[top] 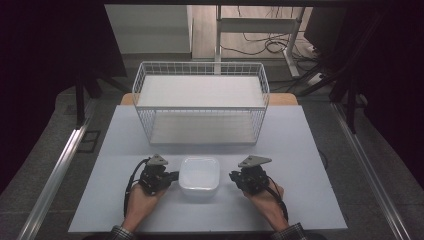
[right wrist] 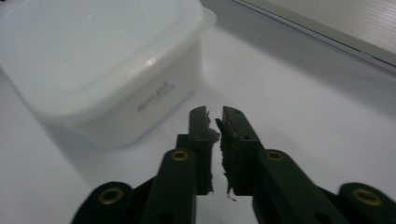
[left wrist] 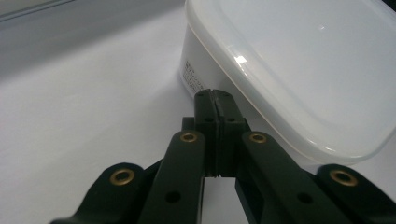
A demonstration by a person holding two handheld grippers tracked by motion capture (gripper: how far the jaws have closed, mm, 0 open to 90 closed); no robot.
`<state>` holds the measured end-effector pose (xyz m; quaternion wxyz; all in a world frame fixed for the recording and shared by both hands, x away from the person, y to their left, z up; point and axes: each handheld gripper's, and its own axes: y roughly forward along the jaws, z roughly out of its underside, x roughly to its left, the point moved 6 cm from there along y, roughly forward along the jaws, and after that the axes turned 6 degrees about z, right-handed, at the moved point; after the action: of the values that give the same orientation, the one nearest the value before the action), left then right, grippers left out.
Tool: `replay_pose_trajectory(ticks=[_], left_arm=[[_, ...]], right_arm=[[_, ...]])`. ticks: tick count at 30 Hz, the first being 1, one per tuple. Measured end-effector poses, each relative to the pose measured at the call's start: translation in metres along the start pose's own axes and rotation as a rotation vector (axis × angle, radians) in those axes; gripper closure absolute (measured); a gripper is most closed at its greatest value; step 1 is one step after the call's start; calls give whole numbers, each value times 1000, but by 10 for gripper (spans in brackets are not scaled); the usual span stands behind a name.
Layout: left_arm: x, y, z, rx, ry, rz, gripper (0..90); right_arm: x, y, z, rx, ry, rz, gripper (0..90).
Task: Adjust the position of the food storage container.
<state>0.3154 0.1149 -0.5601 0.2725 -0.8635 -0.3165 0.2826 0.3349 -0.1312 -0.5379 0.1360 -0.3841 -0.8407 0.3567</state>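
A white table (top: pixel 115 150) carries a wire basket (top: pixel 200 102) at its twelve o'clock edge. A lidded white tub (top: pixel 199 176) sits toward six o'clock, between the grippers. The left gripper (top: pixel 172 175), at the tub's nine o'clock, has its jaws pressed together on nothing, tips just beside the tub wall. The right gripper (top: pixel 232 176), at three o'clock, is all but closed, also empty.

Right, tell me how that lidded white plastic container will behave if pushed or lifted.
The container looks rigid, low and flat-based, so it should slide rather than tip. Its glossy lid may be slippery. Contents are hidden, so weight is uncertain.
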Motion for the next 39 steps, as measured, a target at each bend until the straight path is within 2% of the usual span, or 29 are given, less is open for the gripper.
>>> replay_pose_trajectory(ticks=[4,6,9,14,16,17,20,23,25,27,30,33,37,39], left_arm=[[-9,8,-3,1,15,12,899],[-12,10,-3,7,25,6,899],[-15,10,-2,9,27,11,899],[-15,9,-3,1,29,14,899],[-13,7,-3,-3,37,-12,896],[-12,5,-2,-9,42,-28,866],[-7,-4,-1,-35,38,-44,704],[-4,-14,1,-67,61,-63,502],[-4,-19,2,-91,78,-44,387],[-4,-20,5,-94,75,-1,288],[-5,-20,10,-77,89,23,208],[-4,-19,14,-54,124,-6,132],[-2,-14,18,-20,155,0,58],[0,-12,19,-15,163,-2,51]], right_arm=[[2,7,-8,11,9,-21,892],[2,7,-7,20,-11,-2,892],[0,6,-5,17,4,-6,892],[0,7,-4,13,1,-3,892],[-1,7,-5,11,3,-4,889],[-1,6,-5,10,5,-1,879],[-2,1,-4,10,-18,30,749],[-6,-5,1,6,-32,22,569],[-10,-9,5,3,-22,9,433],[-13,-11,9,-6,-29,1,295],[-13,-14,13,-19,-53,-12,126],[-13,-14,15,-21,-55,-25,56],[-17,-13,16,-30,-21,-45,17],[-18,-13,16,-34,-19,-47,15]])
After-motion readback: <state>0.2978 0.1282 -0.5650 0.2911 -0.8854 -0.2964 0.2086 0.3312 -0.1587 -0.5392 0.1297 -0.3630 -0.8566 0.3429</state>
